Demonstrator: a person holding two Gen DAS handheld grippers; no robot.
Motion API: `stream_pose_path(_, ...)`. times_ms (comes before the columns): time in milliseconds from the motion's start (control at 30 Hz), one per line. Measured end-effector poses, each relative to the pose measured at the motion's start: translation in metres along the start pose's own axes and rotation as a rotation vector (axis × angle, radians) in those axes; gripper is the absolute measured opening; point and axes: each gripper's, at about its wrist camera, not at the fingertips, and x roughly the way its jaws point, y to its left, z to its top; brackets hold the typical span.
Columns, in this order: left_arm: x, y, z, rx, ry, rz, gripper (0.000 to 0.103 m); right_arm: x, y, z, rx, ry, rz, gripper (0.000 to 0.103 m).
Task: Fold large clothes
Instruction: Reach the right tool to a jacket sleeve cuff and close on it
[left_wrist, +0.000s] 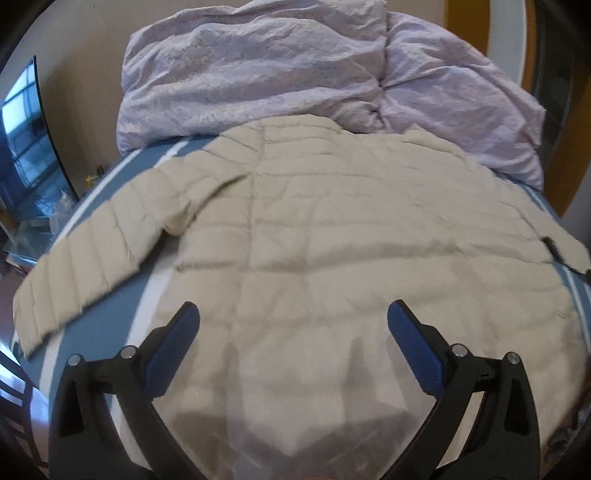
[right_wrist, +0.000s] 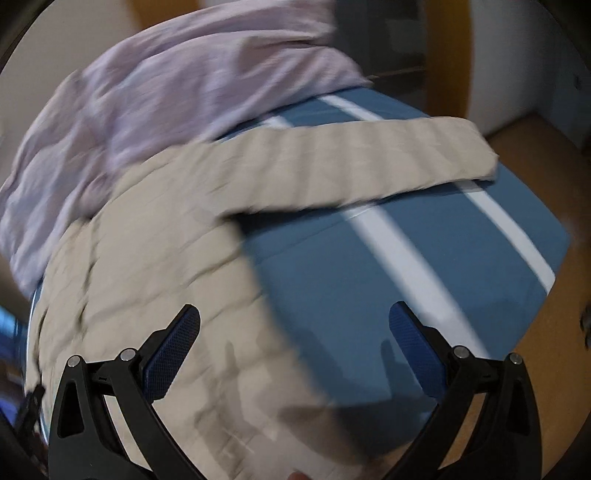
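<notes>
Beige quilted jacket (left_wrist: 332, 229) lies spread flat on the blue bed sheet (right_wrist: 424, 258) with white stripes, back side up, one sleeve (left_wrist: 85, 258) stretched toward the bed's left edge and the other sleeve (right_wrist: 351, 162) laid out toward the right; the left gripper (left_wrist: 293, 314) hangs over the hem with fingers wide apart and holding nothing; the right gripper (right_wrist: 294, 314) is likewise spread and empty, over the jacket's right side edge. Puffy, slick fabric will probably slide or spring back if pinched through one layer only; the left sleeve end, already near the bed edge, could slip off; a fold toward the collar may snag the crumpled lilac duvet (left_wrist: 258, 74) touching it. No brand, label or writing is legible; a small dark tag (left_wrist: 554, 249) at the jacket's right edge is too blurred to read.
</notes>
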Motion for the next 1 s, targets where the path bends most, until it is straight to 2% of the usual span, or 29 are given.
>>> stream_pose_path(167,0.030,0.000,0.008,0.024,-0.003,0.095,0.101,0.025,-0.062,0.038,0.130,-0.024,-0.109,0.102)
stream_pose_path(333,0.053,-0.001,0.004,0.033,0.043,0.108,0.101,0.042,-0.130,0.073,0.298,-0.060,-0.199,0.102)
stream_pose_path(433,0.057,-0.004,0.002,0.045,0.044,0.124,0.101,0.052,-0.158,0.086,0.356,-0.073,-0.242,0.102)
stream_pose_path(500,0.060,-0.006,0.002,0.056,0.052,0.133,0.101,0.057,-0.165,0.089,0.391,-0.073,-0.245,0.102)
stream_pose_path(700,0.063,-0.002,0.002,0.042,0.073,0.112,0.101,0.071,-0.189,0.092,0.487,-0.077,-0.182,0.093)
stream_pose_path(800,0.065,0.000,0.002,0.027,0.080,0.094,0.101,0.078,-0.193,0.094,0.512,-0.085,-0.172,0.088)
stream_pose_path(867,0.065,0.001,0.002,0.020,0.083,0.088,0.101,0.077,-0.193,0.093,0.502,-0.099,-0.192,0.081)
stream_pose_path(967,0.066,0.002,0.002,0.013,0.086,0.082,0.101,0.081,-0.190,0.095,0.462,-0.110,-0.210,0.060)
stream_pose_path(1000,0.066,0.002,0.002,0.011,0.087,0.081,0.101,0.082,-0.190,0.095,0.449,-0.111,-0.209,0.048)
